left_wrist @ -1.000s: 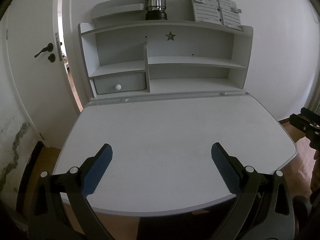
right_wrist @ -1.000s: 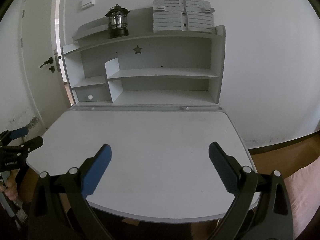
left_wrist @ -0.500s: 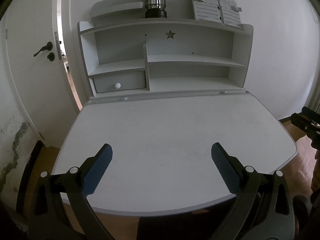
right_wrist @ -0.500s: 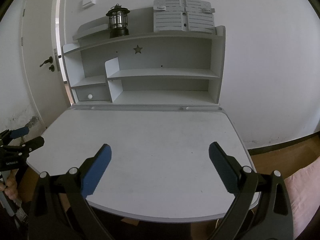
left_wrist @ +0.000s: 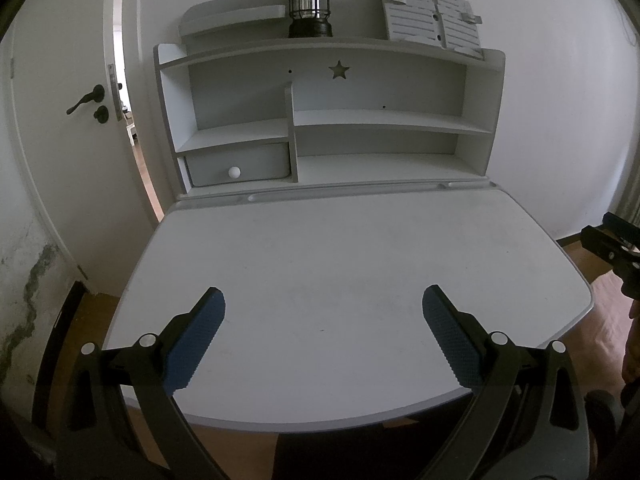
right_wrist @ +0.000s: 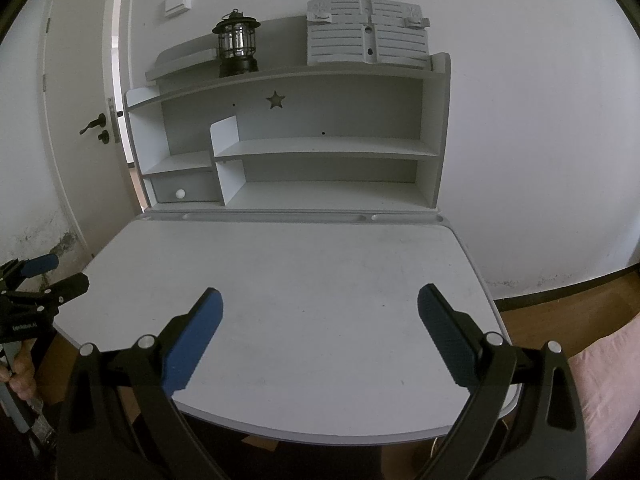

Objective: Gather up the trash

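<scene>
Both views face a white desk (left_wrist: 340,248) (right_wrist: 300,276) with a bare top; no trash shows on it. My left gripper (left_wrist: 323,300) hovers open over the desk's near edge, blue pads wide apart and nothing between them. My right gripper (right_wrist: 319,299) is open too, held over the near right part of the desk, empty. The right gripper's tip (left_wrist: 612,246) shows at the right edge of the left wrist view. The left gripper (right_wrist: 36,280) shows at the left edge of the right wrist view, held by a hand.
A white shelf unit (left_wrist: 328,120) stands at the desk's back with a small drawer (left_wrist: 238,164). A black lantern (left_wrist: 309,4) and a slatted white bookstand (left_wrist: 432,20) sit on top. A door (left_wrist: 60,120) stands ajar at left. Wooden floor lies around the desk.
Both views have drifted very slightly; the desk and shelf sit a touch lower in frame. The grippers stay open and empty.
</scene>
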Demonstrator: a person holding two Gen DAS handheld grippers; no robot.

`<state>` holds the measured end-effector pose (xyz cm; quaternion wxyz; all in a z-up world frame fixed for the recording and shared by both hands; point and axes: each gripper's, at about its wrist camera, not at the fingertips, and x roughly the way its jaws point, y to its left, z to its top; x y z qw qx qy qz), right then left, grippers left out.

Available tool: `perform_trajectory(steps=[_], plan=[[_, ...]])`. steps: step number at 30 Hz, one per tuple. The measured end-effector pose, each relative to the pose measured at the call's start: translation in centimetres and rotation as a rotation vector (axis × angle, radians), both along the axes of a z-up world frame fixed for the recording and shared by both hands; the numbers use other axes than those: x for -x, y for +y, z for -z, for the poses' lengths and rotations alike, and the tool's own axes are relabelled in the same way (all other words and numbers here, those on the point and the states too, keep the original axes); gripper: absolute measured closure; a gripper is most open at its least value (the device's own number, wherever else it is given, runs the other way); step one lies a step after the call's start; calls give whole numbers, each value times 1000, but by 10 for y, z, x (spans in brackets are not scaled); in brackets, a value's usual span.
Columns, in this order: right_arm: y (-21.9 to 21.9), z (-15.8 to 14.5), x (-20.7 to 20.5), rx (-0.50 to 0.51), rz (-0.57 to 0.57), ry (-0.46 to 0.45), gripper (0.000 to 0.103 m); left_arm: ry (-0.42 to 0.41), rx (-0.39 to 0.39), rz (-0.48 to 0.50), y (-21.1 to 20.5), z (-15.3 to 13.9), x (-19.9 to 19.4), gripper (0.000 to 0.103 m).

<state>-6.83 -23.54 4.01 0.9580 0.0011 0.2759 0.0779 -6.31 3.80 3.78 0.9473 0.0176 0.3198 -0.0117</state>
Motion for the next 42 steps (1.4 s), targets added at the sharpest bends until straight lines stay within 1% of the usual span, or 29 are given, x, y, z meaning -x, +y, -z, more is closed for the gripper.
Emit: perform_trajectory(steps=[42], plan=[[0,1,0,0,1,4,8,8,2,6,-2,3,0,7]])
